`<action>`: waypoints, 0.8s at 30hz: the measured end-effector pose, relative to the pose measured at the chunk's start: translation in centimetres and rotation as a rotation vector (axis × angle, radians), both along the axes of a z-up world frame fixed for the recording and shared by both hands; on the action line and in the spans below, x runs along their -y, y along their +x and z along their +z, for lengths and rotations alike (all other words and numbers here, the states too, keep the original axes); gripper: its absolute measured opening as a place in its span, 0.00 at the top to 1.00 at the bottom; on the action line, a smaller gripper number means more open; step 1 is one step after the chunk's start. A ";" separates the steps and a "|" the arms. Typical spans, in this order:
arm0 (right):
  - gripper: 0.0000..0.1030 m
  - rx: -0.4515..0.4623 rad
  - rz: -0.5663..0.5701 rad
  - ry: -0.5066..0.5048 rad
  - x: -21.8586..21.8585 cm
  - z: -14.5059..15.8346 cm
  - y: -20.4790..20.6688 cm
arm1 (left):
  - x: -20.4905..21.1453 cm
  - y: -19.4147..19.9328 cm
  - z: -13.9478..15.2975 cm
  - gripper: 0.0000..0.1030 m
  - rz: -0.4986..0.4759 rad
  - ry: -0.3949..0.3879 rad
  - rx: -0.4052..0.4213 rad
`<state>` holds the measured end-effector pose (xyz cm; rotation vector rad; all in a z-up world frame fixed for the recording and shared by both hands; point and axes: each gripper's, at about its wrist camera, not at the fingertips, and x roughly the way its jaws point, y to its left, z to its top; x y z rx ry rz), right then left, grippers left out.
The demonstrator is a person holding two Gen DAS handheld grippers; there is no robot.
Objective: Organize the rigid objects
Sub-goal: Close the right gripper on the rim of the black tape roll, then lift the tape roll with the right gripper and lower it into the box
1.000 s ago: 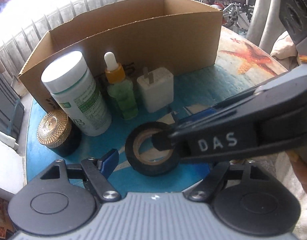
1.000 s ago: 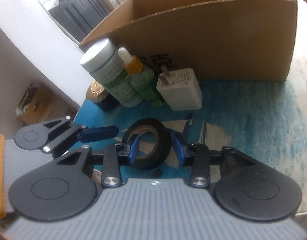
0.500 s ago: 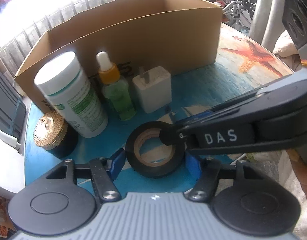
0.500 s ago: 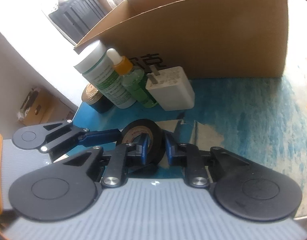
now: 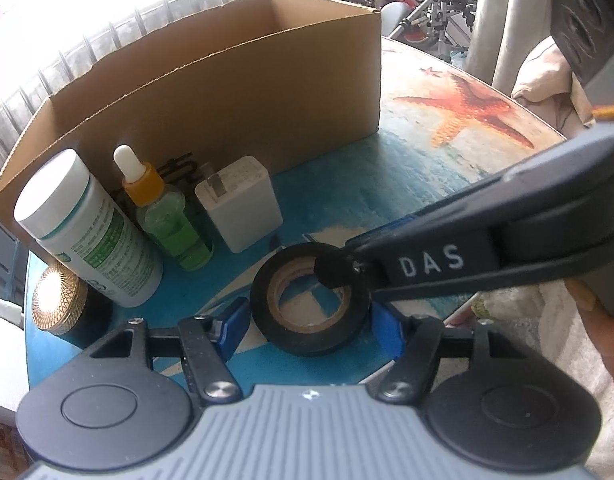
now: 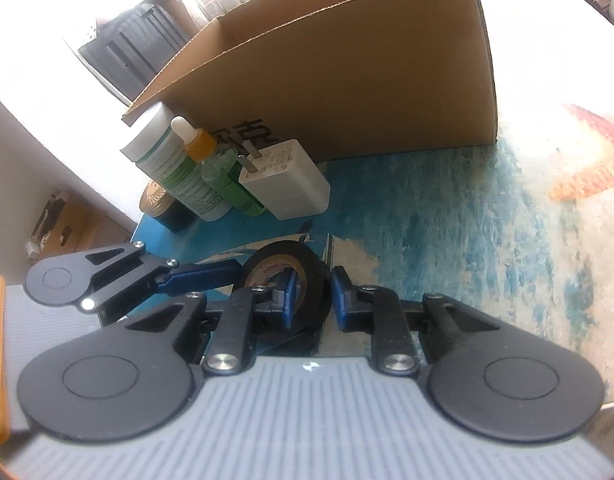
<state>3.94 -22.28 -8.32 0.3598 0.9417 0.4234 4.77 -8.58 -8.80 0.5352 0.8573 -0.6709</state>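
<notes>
A black tape roll [image 5: 311,312] lies tilted on the blue table. My right gripper [image 6: 313,300] is shut on the roll's wall [image 6: 307,280], one finger inside the ring and one outside. In the left wrist view the right gripper reaches in from the right, its tip [image 5: 333,272] in the roll's hole. My left gripper [image 5: 313,326] is open, its blue fingers [image 5: 233,322] on either side of the roll. An open cardboard box [image 5: 227,100] stands behind.
In front of the box stand a white bottle [image 5: 87,232], a green dropper bottle [image 5: 167,220], a white charger [image 5: 241,204] and a gold-lidded jar [image 5: 59,300]. The table edge [image 5: 507,92] curves at the right. A starfish print [image 5: 467,108] covers the table's right part.
My right gripper has closed on the tape roll's wall and tipped it up slightly. My left gripper has moved forward, so its fingers now flank the roll.
</notes>
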 end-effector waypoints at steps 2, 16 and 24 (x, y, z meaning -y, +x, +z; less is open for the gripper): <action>0.82 0.001 0.001 0.006 0.1 -0.1 0.0 | 0.0 0.2 0.0 0.34 0.006 -0.006 -0.012; 0.82 -0.002 -0.008 0.032 0.4 -0.3 -0.1 | 0.6 0.2 -0.2 0.32 0.008 -0.009 0.001; 0.82 -0.001 -0.008 0.032 0.4 -0.3 -0.1 | 0.6 0.2 -0.2 0.34 0.018 -0.014 0.002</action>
